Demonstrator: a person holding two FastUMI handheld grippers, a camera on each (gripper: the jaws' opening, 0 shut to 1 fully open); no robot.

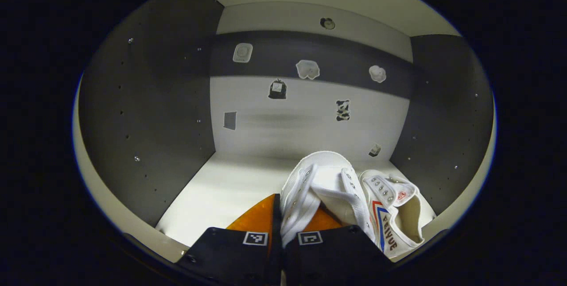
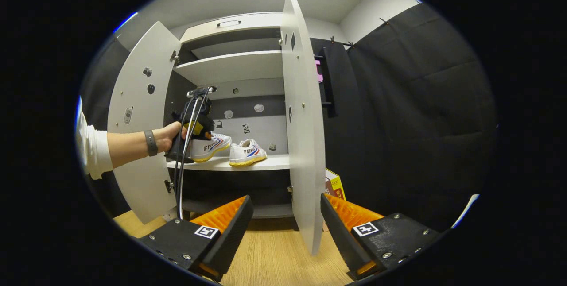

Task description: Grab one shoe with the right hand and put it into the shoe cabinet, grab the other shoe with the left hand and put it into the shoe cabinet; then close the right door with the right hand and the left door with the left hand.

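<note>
In the left gripper view my left gripper (image 1: 294, 208) is shut on the collar of a white canvas shoe (image 1: 323, 179), inside a cabinet compartment. The second white shoe (image 1: 398, 215) lies close on its right on the pale shelf (image 1: 221, 188). In the right gripper view a hand holds that left gripper (image 2: 195, 131) with the held shoe (image 2: 212, 145) low over the shelf (image 2: 270, 161). The other shoe (image 2: 247, 153) stands beside it. My right gripper (image 2: 285, 199) is open outside the cabinet. The open right door (image 2: 301, 100) shows edge-on between its fingers. The left door (image 2: 137, 113) is swung wide.
Dark side walls (image 1: 146, 113) close in the compartment, and small stickers dot its back wall (image 1: 305, 122). An upper shelf (image 2: 230, 67) sits above the shoes. A cardboard box (image 2: 334, 186) stands behind the right door. Wooden floor (image 2: 274, 250) lies below my right gripper.
</note>
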